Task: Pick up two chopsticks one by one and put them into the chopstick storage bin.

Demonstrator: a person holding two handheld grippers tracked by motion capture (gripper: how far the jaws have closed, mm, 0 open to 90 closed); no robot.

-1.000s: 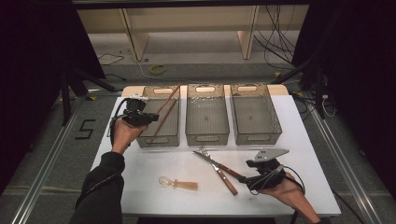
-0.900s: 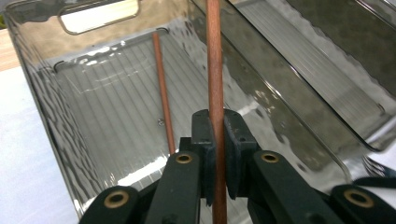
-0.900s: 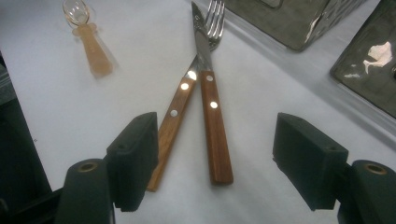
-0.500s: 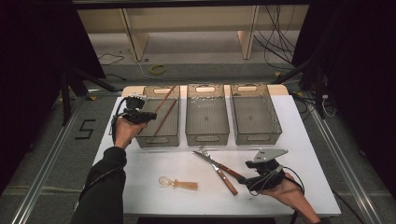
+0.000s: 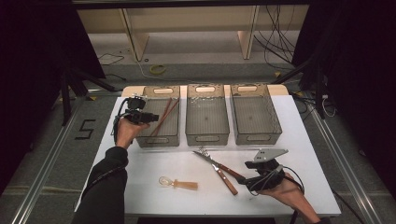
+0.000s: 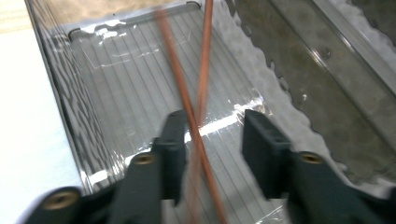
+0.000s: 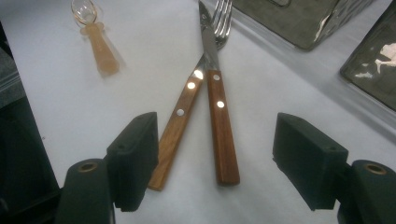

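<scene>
Left gripper point(image 5: 150, 116): we saw it held over the left bin point(image 5: 173, 132), jaws apart, nothing gripped.
Chopsticks point(image 6: 198, 84): two lay crossed in that bin, below the jaws.
Right gripper point(image 7: 215, 163): jaws wide apart, low over the table point(image 5: 303, 140).
Knife point(image 7: 219, 126) and fork point(image 7: 180, 116): wooden handles crossed, lying between the right jaws.
Spoon point(image 5: 177, 183): we noted it lying left of them.

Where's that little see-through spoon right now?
In the high view the spoon lies on the white table near its front edge, left of the knife and fork, in front of the left bin.
</scene>
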